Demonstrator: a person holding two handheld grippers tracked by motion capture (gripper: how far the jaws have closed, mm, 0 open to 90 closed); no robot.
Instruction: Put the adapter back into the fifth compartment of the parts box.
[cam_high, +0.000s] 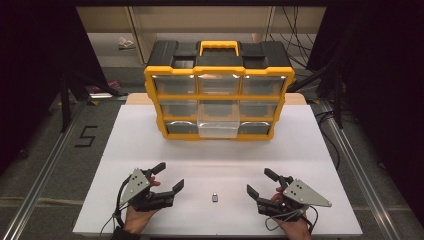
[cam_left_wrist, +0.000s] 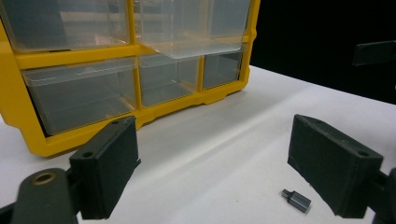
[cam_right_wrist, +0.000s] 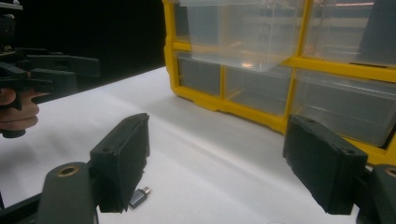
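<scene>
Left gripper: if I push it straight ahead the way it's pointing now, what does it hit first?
Probably the yellow organizer, around its bottom row of clear drawers. The left gripper has bare white table before that; the small adapter lies off to one side.

The high view looks forward and down from 6 o'clock over the white table (cam_high: 220, 150). Each gripper view sits low and close to the tabletop, facing toward 12 o'clock. All three share the yellow drawer cabinet (cam_high: 219, 90) (cam_left_wrist: 116, 70) (cam_right_wrist: 289, 60) and the small adapter (cam_high: 214, 198) (cam_left_wrist: 296, 200) (cam_right_wrist: 139, 196).
</scene>
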